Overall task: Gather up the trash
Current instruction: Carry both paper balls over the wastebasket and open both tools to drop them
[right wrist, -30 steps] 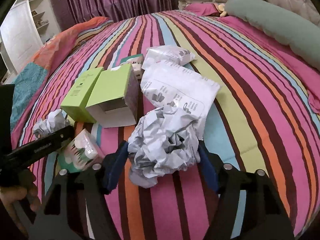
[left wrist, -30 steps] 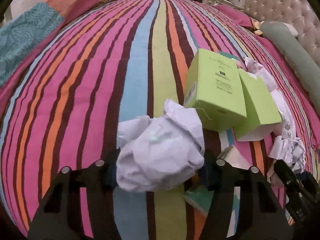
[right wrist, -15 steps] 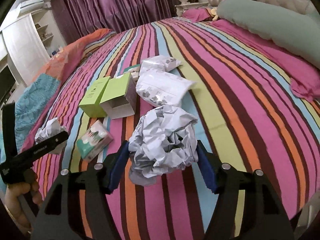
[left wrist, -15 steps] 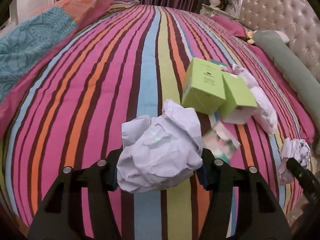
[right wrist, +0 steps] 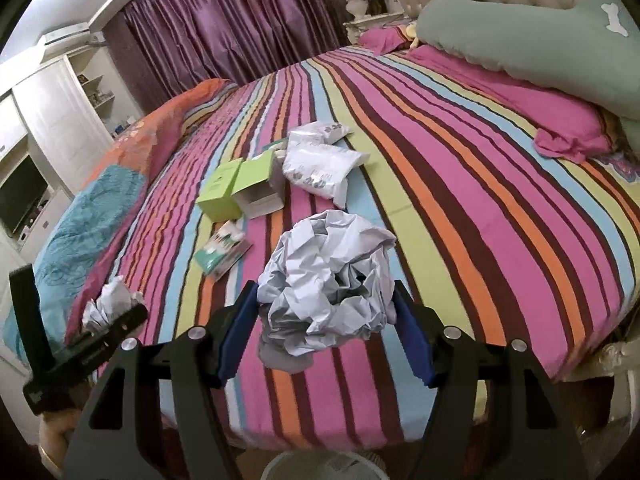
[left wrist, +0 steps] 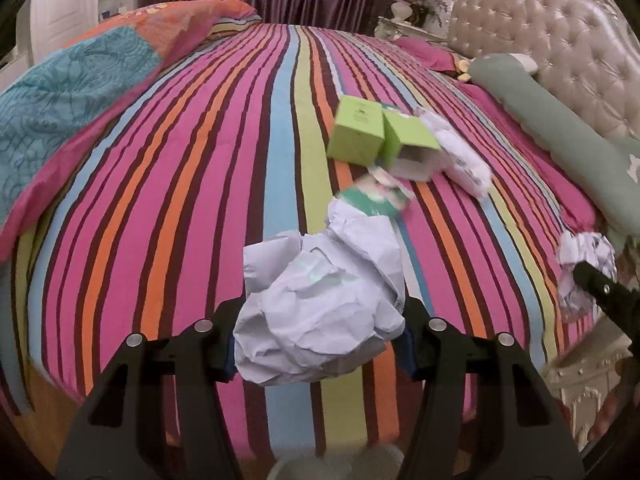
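Observation:
My left gripper point(left wrist: 318, 328) is shut on a crumpled white paper ball point(left wrist: 320, 304), held above the near edge of the striped bed point(left wrist: 180, 200). My right gripper point(right wrist: 326, 324) is shut on a second crumpled paper ball point(right wrist: 328, 280), also above the bed's near edge. On the bed lie two green boxes point(right wrist: 240, 190), a teal-and-white packet point(right wrist: 222, 250) and white plastic bags point(right wrist: 320, 166). The boxes point(left wrist: 380, 136) and the packet point(left wrist: 376, 196) also show in the left wrist view. The rim of a white bin point(right wrist: 320, 466) shows below the right gripper.
A long green bolster point(right wrist: 520, 40) and a tufted headboard point(left wrist: 560, 56) are on the right. A folded teal and orange quilt point(left wrist: 60, 100) lies on the bed's left. Purple curtains point(right wrist: 220, 28) and white cabinets point(right wrist: 48, 120) stand behind.
Both grippers have pulled back from the bed and risen, each still holding its paper ball. The boxes and bags look farther away, and a white bin rim has come into view below.

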Demonstrator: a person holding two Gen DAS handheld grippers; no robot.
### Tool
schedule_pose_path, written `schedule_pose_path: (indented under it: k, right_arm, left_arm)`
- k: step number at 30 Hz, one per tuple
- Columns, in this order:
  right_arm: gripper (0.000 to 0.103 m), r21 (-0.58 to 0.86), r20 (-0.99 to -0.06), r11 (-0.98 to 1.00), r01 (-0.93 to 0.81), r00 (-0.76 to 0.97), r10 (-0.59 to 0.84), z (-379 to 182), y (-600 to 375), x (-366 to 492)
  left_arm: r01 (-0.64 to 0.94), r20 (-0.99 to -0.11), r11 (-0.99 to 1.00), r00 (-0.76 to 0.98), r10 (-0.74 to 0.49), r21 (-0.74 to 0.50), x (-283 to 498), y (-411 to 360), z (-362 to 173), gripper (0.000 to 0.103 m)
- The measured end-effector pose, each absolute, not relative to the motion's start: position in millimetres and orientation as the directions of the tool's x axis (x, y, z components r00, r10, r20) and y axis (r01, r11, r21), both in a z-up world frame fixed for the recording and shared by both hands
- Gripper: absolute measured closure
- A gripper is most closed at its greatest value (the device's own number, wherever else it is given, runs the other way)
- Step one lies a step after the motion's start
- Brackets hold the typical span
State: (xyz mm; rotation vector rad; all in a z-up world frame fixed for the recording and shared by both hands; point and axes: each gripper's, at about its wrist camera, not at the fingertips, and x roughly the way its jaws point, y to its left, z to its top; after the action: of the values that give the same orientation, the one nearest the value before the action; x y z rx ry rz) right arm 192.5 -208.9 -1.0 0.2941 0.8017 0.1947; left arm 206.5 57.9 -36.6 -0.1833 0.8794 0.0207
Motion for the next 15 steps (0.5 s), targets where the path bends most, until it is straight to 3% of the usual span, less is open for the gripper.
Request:
schedule_pose_path:
  k: [15]
  right_arm:
    - [0.040, 0.332, -0.693, 0.934, -0.134, 0.637, 0.338, -12.9, -191.2, 122.7]
  left_arm:
    - [-0.001, -0.799, 0.990, 0.591, -0.111, -0.138, 94.7, 17.1, -63.8, 0.046]
